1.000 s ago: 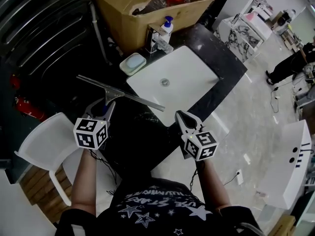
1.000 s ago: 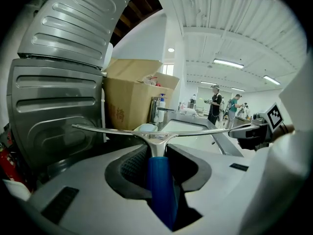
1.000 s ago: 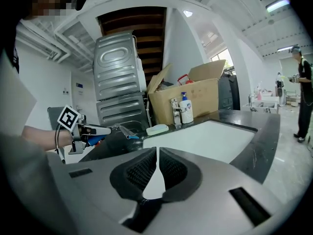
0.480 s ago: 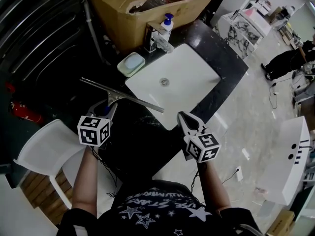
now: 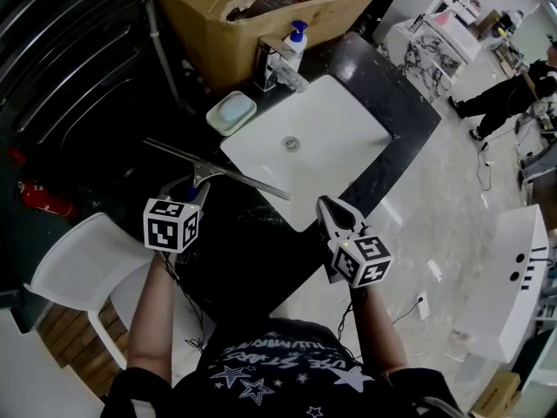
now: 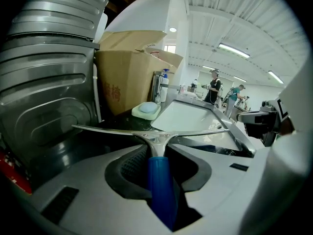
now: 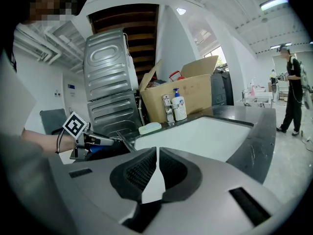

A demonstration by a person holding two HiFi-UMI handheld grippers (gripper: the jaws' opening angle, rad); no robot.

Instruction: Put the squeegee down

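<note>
Left gripper fingers clamped on the squeegee handle, right gripper fingers together: settle your blade flat on the table, then release.

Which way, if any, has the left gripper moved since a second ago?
Yes: left gripper slightly nearer the sink in head view, squeegee between its jaws.

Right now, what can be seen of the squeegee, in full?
The squeegee has a blue, plastic-looking handle and a shiny metal T-shaped head carrying one long, thin, straight blade bar. The left gripper has its jaws closed on the handle, the head sticking out ahead. The bar lies roughly level, low over the dark countertop, one end reaching the near rim of the white sink. Whether it touches the counter is unclear.
</note>
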